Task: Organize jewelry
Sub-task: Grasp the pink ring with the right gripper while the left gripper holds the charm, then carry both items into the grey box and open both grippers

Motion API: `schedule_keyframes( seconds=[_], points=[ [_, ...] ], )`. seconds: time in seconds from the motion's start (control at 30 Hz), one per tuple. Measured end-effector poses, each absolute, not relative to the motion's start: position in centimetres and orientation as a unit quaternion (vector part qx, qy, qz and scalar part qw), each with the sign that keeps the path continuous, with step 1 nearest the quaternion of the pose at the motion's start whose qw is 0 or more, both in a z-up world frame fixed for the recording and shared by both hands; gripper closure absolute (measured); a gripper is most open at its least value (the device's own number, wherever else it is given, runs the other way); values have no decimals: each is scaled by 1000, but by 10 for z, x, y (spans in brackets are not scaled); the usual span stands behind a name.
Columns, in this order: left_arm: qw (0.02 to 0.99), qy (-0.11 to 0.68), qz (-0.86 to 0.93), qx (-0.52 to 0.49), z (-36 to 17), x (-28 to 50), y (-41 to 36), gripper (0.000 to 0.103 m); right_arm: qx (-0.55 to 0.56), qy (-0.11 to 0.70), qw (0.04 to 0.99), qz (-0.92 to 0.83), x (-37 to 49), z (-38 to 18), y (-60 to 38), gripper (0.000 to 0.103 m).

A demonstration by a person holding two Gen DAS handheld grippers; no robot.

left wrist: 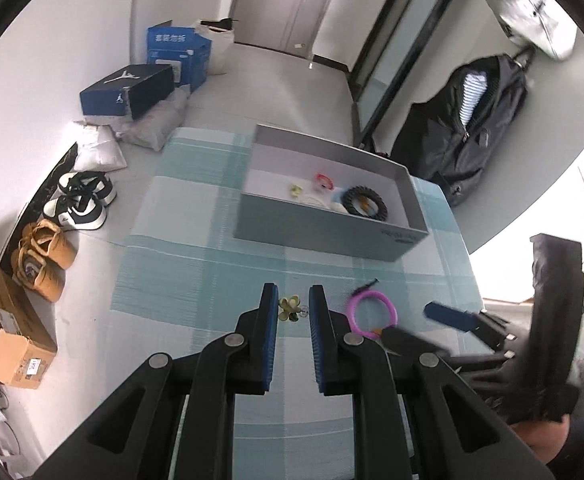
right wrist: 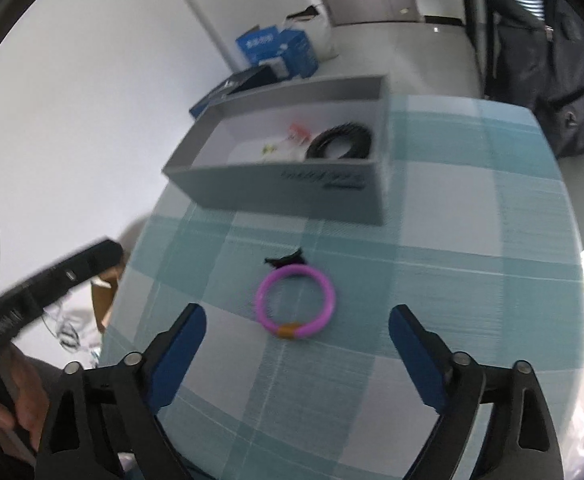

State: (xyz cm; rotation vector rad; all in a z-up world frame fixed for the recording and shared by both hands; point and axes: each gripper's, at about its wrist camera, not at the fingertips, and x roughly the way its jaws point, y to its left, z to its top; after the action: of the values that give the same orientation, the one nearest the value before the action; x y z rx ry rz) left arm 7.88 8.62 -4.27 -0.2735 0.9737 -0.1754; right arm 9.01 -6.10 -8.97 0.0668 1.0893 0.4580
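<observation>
Left gripper (left wrist: 292,292): blue pads nearly closed, pinching a small yellow-green flower-shaped earring (left wrist: 288,307) between the tips, lifted clear of the cloth. Right gripper (right wrist: 297,314): fingers spread wide, nothing between the pads, hovering just short of a pink plastic bangle (right wrist: 261,300) with an orange band (right wrist: 288,330). The bangle lies flat on the teal-and-white checked tablecloth (right wrist: 452,280), not touched by either finger. A small black hair clip (right wrist: 286,260) lies touching the bangle's far edge. In the left wrist view the bangle sits just right of the left gripper's tips.

Further back: an open grey cardboard box (right wrist: 292,188) stands on the cloth, well apart from the bangle. Inside, at its right end, a black toothed ring bracelet (right wrist: 340,142); left of it a small red piece (right wrist: 298,130), a white piece (left wrist: 316,200) and a second yellow-green flower piece (left wrist: 295,190), all close together. The right wrist view is blurred, so small details in the box are unclear.
</observation>
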Motion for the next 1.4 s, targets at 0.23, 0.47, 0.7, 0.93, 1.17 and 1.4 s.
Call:
schedule_keyframes(
  seconds=[0.23, 0.47, 0.7, 0.93, 1.17, 1.4],
  points=[
    [871, 463, -82, -145, -41, 76, 100, 92, -41, 509, 835, 205, 85, -101, -32, 24],
    [869, 462, -82, -158, -40, 74, 108, 92, -93, 510, 835, 185, 80, -109, -23, 51],
    [867, 464, -86, -158, -40, 75, 106, 92, -67, 513, 833, 197, 80, -103, -29, 59],
    [861, 471, -96, -166, -41, 81, 101, 92, -29, 495, 839, 222, 79, -83, -41, 61],
    [863, 469, -96, -161, -35, 94, 94, 92, -28, 516, 825, 231, 83, -86, -42, 96],
    [858, 474, -78, -181, -35, 99, 112, 92, -35, 490, 828, 271, 91, -67, -27, 60]
  ],
)
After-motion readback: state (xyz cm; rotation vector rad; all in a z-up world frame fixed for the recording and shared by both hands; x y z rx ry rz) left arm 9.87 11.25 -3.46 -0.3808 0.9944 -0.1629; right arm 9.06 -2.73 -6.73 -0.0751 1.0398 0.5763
